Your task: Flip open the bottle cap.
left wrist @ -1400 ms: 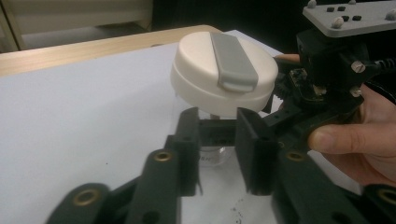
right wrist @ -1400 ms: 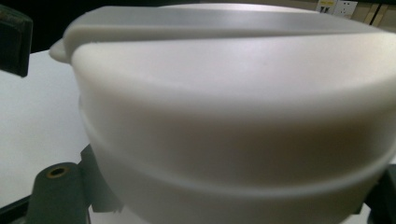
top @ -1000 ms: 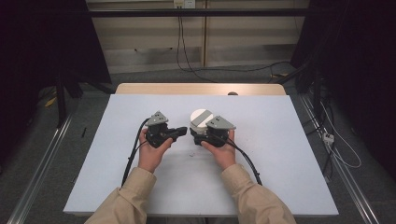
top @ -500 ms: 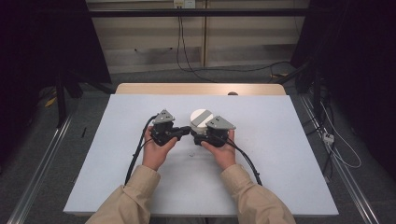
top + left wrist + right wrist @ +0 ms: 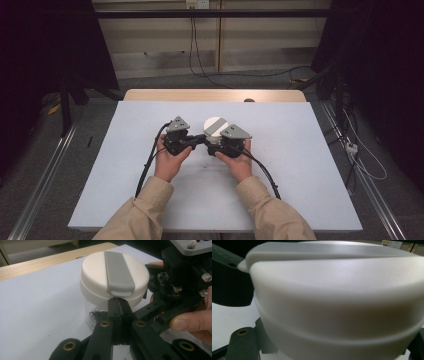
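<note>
Left gripper view shows the left gripper [image 5: 117, 305] shut tight, tips under the grey tab [image 5: 119, 271] of the white-lidded jar [image 5: 215, 128], at table centre. Right gripper [image 5: 218, 146], at the jar's five o'clock, clamps its body. Levering the tab risks slipping off, tipping the jar.

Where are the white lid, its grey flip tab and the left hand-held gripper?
white lid [image 5: 95, 272], left gripper view, top surface.
grey flip tab [image 5: 118, 271], left gripper view, middle of strip.
left hand-held gripper [image 5: 119, 308], left gripper view, closed jaw tips.

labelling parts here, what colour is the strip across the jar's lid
Grey, on a cream-white lid; the strip shows best in the left gripper view.
</note>
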Demonstrator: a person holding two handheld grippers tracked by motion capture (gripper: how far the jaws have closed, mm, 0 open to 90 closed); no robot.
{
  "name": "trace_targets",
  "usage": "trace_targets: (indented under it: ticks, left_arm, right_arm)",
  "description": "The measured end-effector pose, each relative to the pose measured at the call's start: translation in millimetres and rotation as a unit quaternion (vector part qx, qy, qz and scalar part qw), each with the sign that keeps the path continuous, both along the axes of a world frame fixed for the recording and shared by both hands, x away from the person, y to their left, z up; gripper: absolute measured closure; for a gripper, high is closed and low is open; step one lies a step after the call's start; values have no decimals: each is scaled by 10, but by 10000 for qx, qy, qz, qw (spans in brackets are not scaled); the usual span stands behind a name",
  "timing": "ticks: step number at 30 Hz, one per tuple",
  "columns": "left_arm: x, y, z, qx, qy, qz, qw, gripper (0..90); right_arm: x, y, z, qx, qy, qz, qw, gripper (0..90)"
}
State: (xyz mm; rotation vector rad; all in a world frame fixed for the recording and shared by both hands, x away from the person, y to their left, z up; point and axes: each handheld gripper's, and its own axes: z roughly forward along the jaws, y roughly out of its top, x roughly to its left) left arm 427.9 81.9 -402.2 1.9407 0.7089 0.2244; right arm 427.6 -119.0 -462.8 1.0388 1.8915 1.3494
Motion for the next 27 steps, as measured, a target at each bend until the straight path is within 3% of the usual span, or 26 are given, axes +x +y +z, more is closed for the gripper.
trace_targets:
  ticks: [27]
  left_arm:
    - [39,-42,164,-90,-102,51,9999,900]
  right_arm:
    - [4,0,-1,2,11,0,10000,186]
